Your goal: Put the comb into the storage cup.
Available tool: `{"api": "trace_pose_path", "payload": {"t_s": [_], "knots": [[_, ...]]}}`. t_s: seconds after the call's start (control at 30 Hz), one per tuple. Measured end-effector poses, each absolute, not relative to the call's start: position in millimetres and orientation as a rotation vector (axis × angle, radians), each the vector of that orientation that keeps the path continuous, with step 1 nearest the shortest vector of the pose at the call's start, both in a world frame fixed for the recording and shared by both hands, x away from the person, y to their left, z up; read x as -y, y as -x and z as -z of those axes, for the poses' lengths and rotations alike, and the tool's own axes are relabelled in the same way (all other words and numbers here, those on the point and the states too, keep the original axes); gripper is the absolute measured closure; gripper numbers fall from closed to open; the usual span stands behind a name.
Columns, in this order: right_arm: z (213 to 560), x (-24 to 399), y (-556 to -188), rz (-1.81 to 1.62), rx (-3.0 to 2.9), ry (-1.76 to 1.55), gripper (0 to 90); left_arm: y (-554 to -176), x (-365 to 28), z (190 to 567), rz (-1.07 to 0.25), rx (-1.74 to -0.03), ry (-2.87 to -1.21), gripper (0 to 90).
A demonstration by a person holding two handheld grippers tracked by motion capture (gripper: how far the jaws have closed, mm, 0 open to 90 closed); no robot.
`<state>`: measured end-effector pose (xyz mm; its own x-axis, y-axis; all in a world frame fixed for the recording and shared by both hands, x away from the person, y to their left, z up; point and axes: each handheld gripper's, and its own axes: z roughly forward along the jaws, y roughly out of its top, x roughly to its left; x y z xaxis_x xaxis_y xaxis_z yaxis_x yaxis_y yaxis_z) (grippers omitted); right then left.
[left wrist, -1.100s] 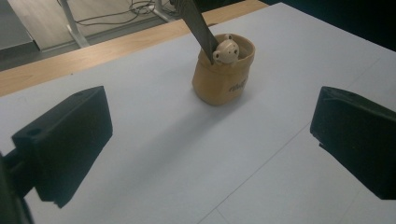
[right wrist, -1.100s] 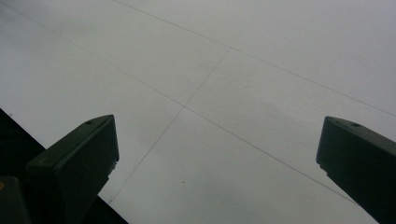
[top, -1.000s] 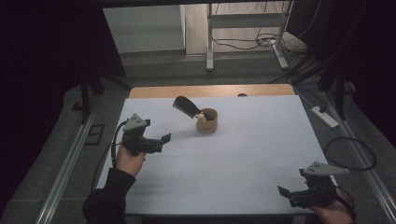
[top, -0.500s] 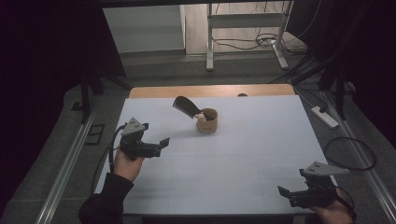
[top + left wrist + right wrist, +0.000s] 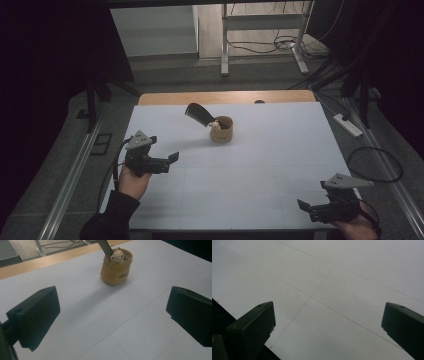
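A small tan cup [image 5: 222, 129] stands near the far middle of the white table [image 5: 260, 165]; a little bear figure [image 5: 215, 125] and a dark flat handle [image 5: 197, 114] stick out of it. In the left gripper view the tan cup [image 5: 116, 270] sits ahead, the bear figure [image 5: 117, 257] at its rim. My left gripper [image 5: 172, 158] is held at the table's left, open and empty, its jaws pointing toward the cup. My right gripper [image 5: 302, 206] hovers at the near right corner, open, with bare table [image 5: 337, 285] under its jaws.
A wooden strip [image 5: 225, 96] runs along the table's far edge. Beyond it stand a white metal frame [image 5: 260, 30] and loose cables on the floor. A white power strip [image 5: 347, 125] and a cable loop [image 5: 375, 162] lie right of the table.
My left gripper has drawn back toward the person and slightly lower on the left side. The right gripper and the cup have stayed still.
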<state>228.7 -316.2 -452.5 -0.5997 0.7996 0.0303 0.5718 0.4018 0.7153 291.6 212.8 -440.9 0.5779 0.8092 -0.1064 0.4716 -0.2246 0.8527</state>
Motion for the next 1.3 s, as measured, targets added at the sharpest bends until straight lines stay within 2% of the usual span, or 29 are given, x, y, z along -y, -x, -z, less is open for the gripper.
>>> {"api": "trace_pose_path", "payload": {"t_s": [1.3], "knots": [[452.6,315.0,-228.6,-0.997,-2.344,-1.187,0.0,-255.1,-226.8,450.6,-0.443,-1.091,-1.884,0.0]]}}
